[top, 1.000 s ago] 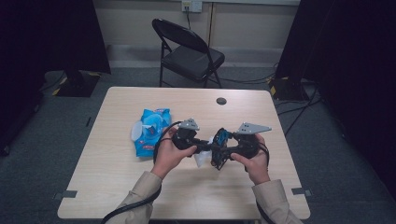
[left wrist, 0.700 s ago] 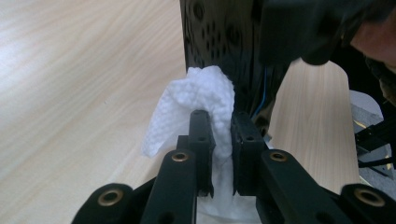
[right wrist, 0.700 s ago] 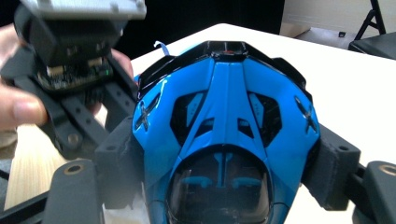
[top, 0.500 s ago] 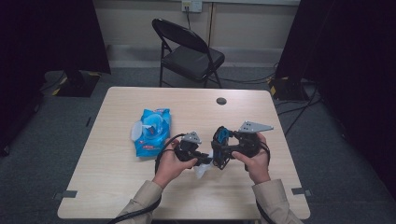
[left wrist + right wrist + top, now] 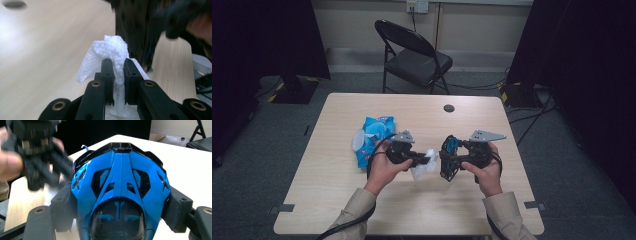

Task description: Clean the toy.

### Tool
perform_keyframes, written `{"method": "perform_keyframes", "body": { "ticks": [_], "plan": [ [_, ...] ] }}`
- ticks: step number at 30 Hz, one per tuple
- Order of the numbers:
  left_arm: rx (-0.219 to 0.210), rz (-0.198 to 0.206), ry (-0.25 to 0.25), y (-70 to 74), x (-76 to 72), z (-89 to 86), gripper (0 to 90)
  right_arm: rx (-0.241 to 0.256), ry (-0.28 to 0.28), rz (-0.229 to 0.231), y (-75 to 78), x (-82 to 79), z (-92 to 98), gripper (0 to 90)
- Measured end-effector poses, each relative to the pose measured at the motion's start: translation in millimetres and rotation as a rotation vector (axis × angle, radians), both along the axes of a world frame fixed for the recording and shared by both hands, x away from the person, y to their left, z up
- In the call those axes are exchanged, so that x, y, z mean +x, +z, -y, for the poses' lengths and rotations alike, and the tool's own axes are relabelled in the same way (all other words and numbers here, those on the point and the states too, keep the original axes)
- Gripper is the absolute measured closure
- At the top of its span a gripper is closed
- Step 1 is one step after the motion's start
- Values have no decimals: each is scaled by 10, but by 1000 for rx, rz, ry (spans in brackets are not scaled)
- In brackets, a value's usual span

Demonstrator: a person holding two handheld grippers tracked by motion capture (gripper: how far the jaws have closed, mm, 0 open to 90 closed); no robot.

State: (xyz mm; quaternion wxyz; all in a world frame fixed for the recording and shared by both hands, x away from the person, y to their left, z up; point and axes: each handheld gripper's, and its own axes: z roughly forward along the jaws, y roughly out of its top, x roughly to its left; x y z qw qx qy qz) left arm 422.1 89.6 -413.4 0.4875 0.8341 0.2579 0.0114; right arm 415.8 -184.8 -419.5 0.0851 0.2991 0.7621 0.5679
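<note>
Change since the earlier frame: the two hands had drawn slightly apart, and the white wipe had come up off the toy into the gap between them.
Left hand-held gripper (image 5: 428,160): clamped on a bunched white wipe (image 5: 110,53), its jaws nearly together with the cloth pinched between them and puffing out past the tips.
Right hand-held gripper (image 5: 447,159): clamped on a blue and black toy car body (image 5: 120,192), its padded jaws pressing the two flanks.
Why held so: probably one hand steadied the toy while the other brought the wipe to its surface for cleaning.
Toy's place: held above the bench (image 5: 472,120), near the front edge, just beside the wipe.
Toy's axis: in the right gripper view its long axis ran straight away from the camera, dark canopy nearest, tapered end pointing out; from above it pointed toward the left hand.
Farther out: a blue wipe packet (image 5: 373,137) lay on the bench behind the left hand.
Beyond: a folding chair (image 5: 414,55).
</note>
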Motion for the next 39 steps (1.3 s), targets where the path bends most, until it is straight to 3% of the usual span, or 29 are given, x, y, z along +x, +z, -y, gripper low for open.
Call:
{"method": "perform_keyframes", "body": {
  "ticks": [4, 6, 15, 26, 27, 32, 39],
  "plan": [
    [-38, 37, 21, 246, 74, -62, 807, -2, 14, 0, -3, -11, -19, 248],
    [-51, 40, 18, 293, 83, -50, 807, -3, 16, 0, -8, -12, -25, 248],
    [-117, 12, -16, 258, 109, 60, 807, -5, 40, -3, -28, -21, -44, 248],
    [-103, -9, -38, 117, 91, 149, 807, -4, 63, 4, -7, -46, -97, 248],
    [-82, -14, -40, 69, 85, 168, 808, -1, 63, 3, -6, -45, -95, 248],
    [-71, -26, -47, -18, 67, 202, 808, 6, 59, 1, -1, -42, -86, 248],
    [-22, -40, -65, -173, 9, 266, 808, 7, 44, -6, -16, -29, -72, 248]
  ]
}}
